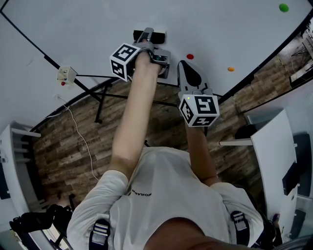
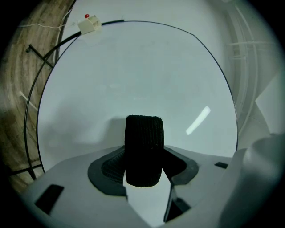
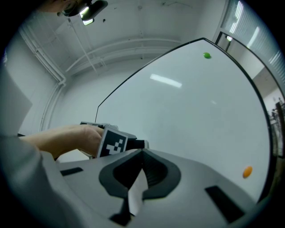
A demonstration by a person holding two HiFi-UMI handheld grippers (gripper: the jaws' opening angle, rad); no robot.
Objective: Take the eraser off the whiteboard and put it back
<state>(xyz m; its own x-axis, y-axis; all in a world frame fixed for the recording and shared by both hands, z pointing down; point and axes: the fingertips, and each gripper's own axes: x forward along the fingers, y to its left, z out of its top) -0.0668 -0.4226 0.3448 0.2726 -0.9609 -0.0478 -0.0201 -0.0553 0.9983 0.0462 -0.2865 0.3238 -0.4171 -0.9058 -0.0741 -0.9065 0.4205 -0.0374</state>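
Observation:
A black felt eraser (image 2: 143, 149) stands upright between the jaws of my left gripper (image 2: 143, 174), against the whiteboard (image 2: 133, 75). The jaws' pads press on both of its sides. In the head view the left gripper (image 1: 147, 38) reaches to the whiteboard (image 1: 88, 29), with the eraser (image 1: 149, 34) at its tip. My right gripper (image 1: 186, 68) hangs just to the right, near the board's lower edge, with nothing in it. Its jaws meet at the tips in the right gripper view (image 3: 142, 153), where the left gripper's marker cube (image 3: 111, 142) shows beside it.
On the board sit a red magnet (image 1: 190, 56), an orange magnet (image 1: 231, 69) and a green magnet (image 1: 283, 7). A small white box (image 1: 66, 74) hangs at the board's lower left edge. Black stand legs (image 1: 99, 95) cross the wooden floor. A white cabinet (image 1: 274, 151) stands at the right.

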